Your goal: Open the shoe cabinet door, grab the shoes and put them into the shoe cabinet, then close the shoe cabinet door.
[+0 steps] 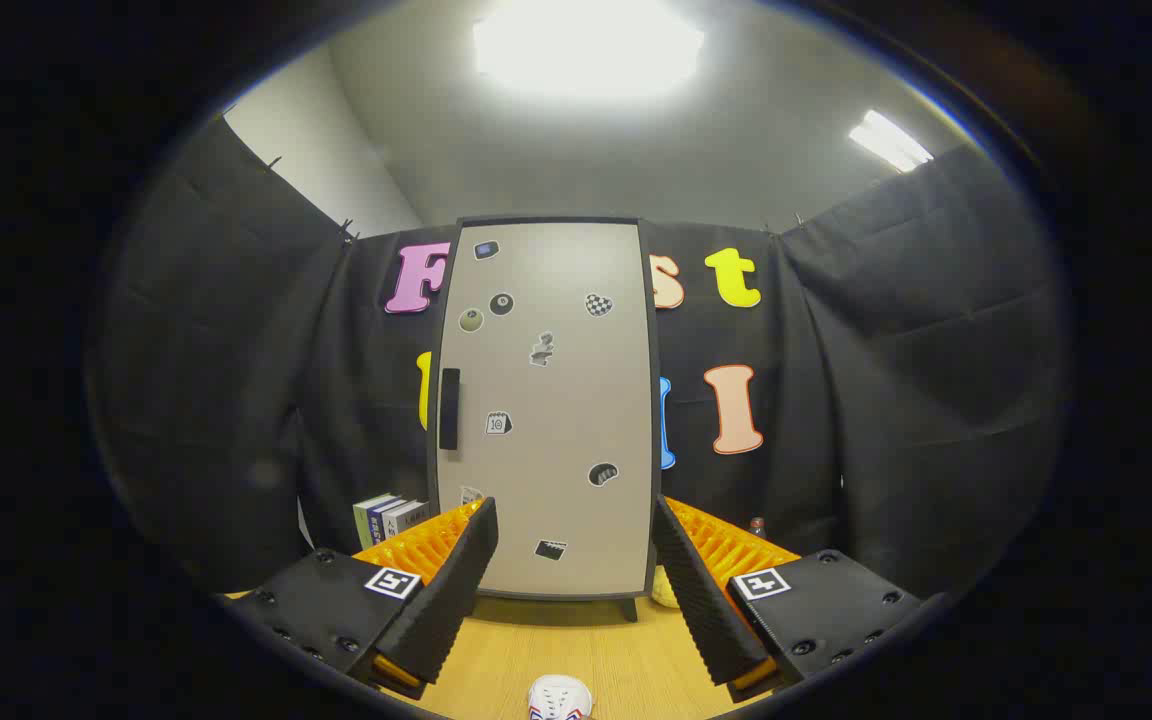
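The shoe cabinet [546, 400] stands upright on the wooden table beyond my fingers, its tall beige door shut and dotted with several stickers. A black vertical handle [449, 408] sits on the door's left edge. My gripper [574, 535] is open, its two fingers spread wide with nothing between them, aimed at the lower part of the door. The toe of a white shoe [559, 697] with red and blue trim lies on the table between and below the fingers, close to me.
A few books [388, 517] stand left of the cabinet behind the left finger. A small bottle top [757, 524] shows right of the cabinet. A pale round object [665, 590] lies by the cabinet's right foot. Wooden tabletop [576, 640] stretches ahead.
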The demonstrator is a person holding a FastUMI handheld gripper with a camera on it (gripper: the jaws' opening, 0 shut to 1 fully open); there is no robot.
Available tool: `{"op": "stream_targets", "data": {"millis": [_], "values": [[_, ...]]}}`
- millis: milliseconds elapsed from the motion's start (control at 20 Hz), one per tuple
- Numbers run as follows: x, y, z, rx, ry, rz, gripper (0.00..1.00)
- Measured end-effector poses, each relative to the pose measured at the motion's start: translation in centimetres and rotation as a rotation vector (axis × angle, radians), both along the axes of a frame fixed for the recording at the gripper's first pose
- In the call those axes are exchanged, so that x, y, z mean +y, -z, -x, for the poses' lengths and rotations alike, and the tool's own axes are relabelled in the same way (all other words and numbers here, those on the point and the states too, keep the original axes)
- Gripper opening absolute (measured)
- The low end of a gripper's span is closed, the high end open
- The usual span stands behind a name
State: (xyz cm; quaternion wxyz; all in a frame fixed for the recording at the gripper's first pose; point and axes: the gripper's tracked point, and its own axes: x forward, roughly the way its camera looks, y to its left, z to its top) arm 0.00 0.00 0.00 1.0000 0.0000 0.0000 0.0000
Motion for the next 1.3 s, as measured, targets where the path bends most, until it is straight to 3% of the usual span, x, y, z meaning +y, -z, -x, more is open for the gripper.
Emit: {"op": "stream_targets", "data": {"millis": [900,1300], "values": [[-0.1,-0.6,-0.6,-0.008,0.008,0.003,0.98],[4.2,-3.0,-7.5,-0.034,-0.101,0.013,0.97]]}}
